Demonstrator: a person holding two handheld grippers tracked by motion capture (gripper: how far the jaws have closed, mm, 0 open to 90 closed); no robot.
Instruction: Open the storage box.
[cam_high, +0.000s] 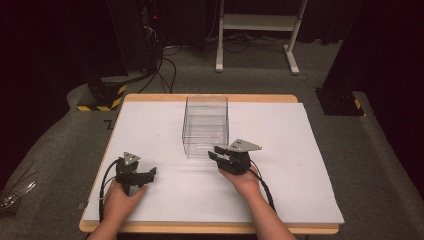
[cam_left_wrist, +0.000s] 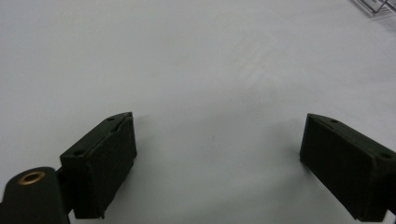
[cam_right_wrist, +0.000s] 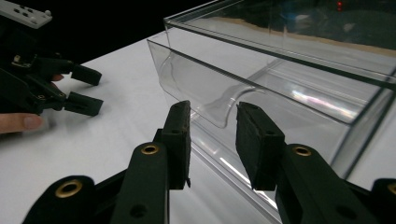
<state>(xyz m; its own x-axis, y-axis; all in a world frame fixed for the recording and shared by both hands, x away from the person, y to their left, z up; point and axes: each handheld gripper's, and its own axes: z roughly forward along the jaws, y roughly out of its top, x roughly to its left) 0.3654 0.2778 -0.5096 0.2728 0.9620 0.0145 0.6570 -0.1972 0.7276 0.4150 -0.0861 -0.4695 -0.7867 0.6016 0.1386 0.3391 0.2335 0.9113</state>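
The clear, square-sided plastic box (cam_high: 205, 125) stood near the middle of the white sheet covering the table (cam_high: 280, 200), its pull-out drawer front facing you — handy for a pull. You had brought your right gripper (cam_right_wrist: 212, 140) up to the drawer's curved clear handle (cam_right_wrist: 219, 109), jaws partly parted on either side of it, pads not pressing. Your left gripper (cam_left_wrist: 219, 154) rested wide apart and empty on the sheet, well clear — likely just waiting.
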